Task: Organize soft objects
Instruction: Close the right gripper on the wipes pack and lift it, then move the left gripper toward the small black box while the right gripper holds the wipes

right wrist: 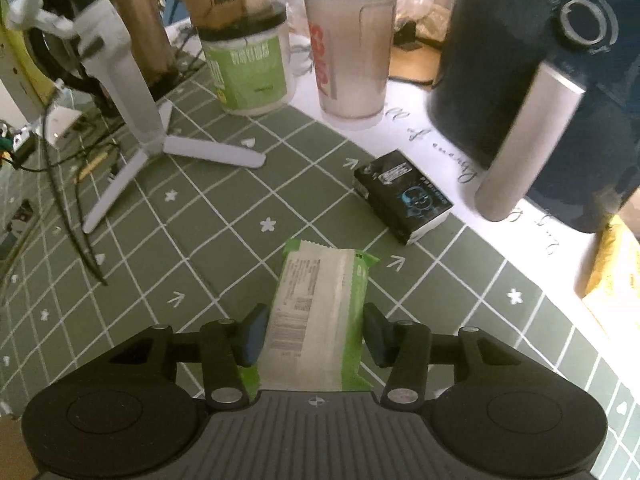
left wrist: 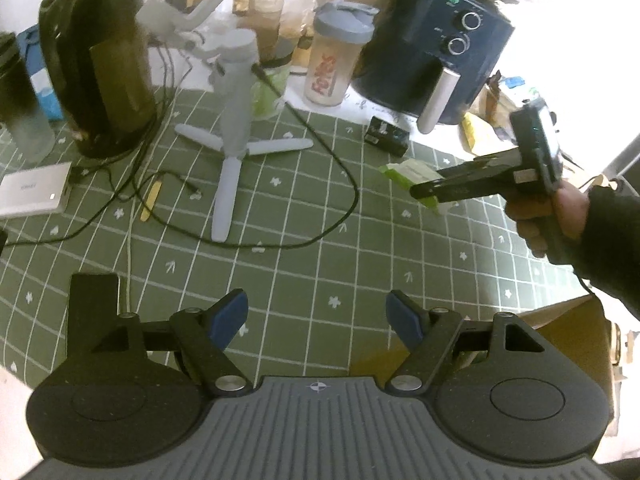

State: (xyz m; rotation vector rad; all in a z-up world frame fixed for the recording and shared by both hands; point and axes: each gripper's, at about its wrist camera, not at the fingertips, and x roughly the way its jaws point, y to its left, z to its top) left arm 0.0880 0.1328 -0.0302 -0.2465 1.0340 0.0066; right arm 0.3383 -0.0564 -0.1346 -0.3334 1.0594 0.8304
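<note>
While tilted steeply down | right gripper [right wrist: 316,334] pinches green-white packet [right wrist: 320,312] | left gripper [left wrist: 316,316] spread, holding nothing

The near middle of the green grid-patterned tablecloth [left wrist: 304,264] lies open. A looping black cable [left wrist: 352,200] and grey plastic tripod [left wrist: 236,136] block its left and far side.

Green-and-white soft packet [right wrist: 320,316] between the right gripper [right wrist: 316,334] pads, above green gridded mat [right wrist: 200,240].
</note>
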